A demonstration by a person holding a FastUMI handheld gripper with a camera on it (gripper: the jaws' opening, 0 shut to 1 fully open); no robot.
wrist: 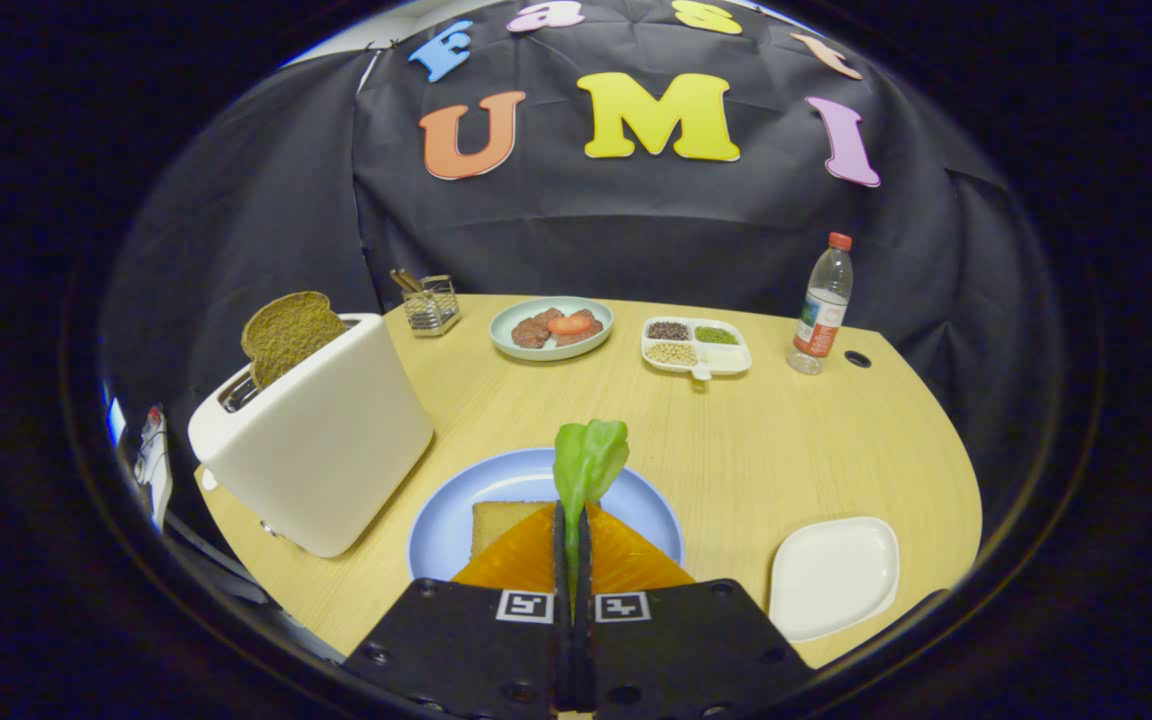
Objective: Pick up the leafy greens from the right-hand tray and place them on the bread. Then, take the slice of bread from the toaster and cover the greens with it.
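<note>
One gripper (572, 545), fingers pressed together on the stem of the greens (588, 462), leaf standing upright just past the tips. Directly beneath at 12 o'clock: bread (501, 522) on the blue plate (441, 530), partly hidden by the fingers. Risk judged: thin grip, leaf liable to slip or cling on release and land off the bread. At 10 o'clock, toaster (321, 435) with slice (288, 332) standing proud. At 3 o'clock, white tray (834, 575). Beyond, bottle (821, 305).

Gripper (572, 535) level, pointing fwd, both fingers (562, 550) pinched tight together on leafy greens (588, 460), stem betw. them.
</note>
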